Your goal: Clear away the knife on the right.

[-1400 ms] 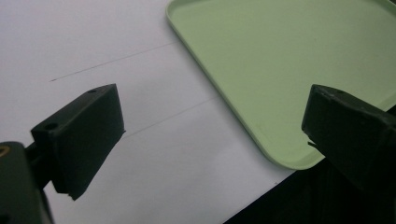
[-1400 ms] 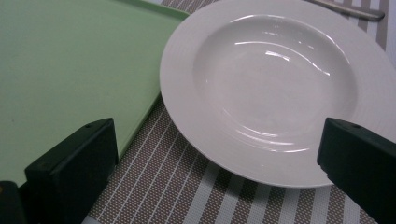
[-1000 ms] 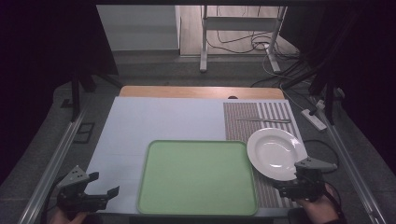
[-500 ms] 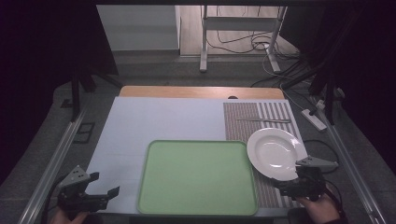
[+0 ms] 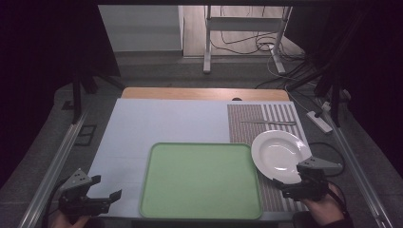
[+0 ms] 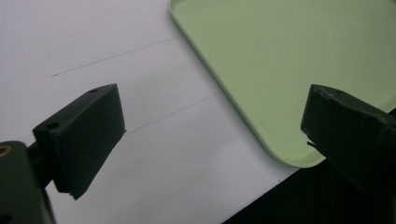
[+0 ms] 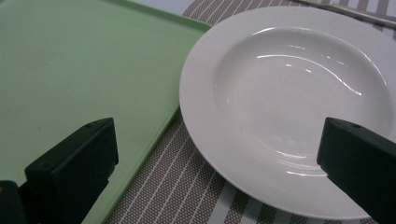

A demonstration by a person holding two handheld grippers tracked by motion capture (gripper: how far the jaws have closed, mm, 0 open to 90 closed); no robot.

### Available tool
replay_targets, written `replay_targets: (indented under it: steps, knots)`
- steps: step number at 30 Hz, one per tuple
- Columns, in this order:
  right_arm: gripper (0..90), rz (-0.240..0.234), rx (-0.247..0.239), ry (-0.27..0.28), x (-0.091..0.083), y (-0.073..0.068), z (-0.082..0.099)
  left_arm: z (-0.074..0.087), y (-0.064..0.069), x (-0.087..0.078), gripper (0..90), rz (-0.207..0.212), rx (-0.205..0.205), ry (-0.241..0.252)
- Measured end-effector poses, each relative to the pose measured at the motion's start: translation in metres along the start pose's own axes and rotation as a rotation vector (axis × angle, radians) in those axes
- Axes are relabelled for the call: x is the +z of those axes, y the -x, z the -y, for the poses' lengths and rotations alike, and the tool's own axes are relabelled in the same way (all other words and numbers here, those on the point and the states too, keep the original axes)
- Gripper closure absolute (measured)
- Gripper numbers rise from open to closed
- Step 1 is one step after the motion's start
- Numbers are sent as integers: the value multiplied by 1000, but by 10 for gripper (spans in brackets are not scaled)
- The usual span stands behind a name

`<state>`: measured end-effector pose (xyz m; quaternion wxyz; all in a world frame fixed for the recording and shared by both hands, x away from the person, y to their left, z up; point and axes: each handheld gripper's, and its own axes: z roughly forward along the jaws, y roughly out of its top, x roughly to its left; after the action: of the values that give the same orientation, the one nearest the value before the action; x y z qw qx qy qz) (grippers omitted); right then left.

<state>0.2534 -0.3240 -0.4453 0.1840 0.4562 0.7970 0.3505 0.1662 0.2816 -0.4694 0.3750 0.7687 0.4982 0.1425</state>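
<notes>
I have the white plate (image 5: 281, 156) as my landmark: it sits on the striped placemat (image 5: 256, 123) on the counter (image 5: 166, 118), its left rim just overlapping the right edge of the green tray (image 5: 202, 180). My right gripper (image 5: 291, 188) hovers at the plate's near rim, fingers (image 7: 74, 163) spread wide and holding nothing; in the right gripper view the plate lies ahead between them, nearer the right finger, while the left finger hangs over the tray's edge. I cannot tell whether either finger touches the plate. The right hand (image 5: 323, 206) comes in low from the near counter edge, the gripper pointed left and slightly forward. A knife (image 5: 267, 122) lies on the placemat beyond the plate. My left gripper (image 5: 107, 192) is well apart from the plate, past the tray's far-side corner, fingers (image 6: 84, 135) also wide open and empty over bare counter, with the tray's near corner between them in the left gripper view.
</notes>
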Motion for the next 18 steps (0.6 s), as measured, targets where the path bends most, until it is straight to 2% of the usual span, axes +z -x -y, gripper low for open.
replay_targets:
  steps: [7, 18]
  knots:
    - [0, 4, -36, -4, 3, -1, -4, 0, 0, 0, 61, -1, 0, -1]
    - [0, -27, -33, 6, 17, 0, -18, 0, 0, 0, 61, -2, 0, -4]
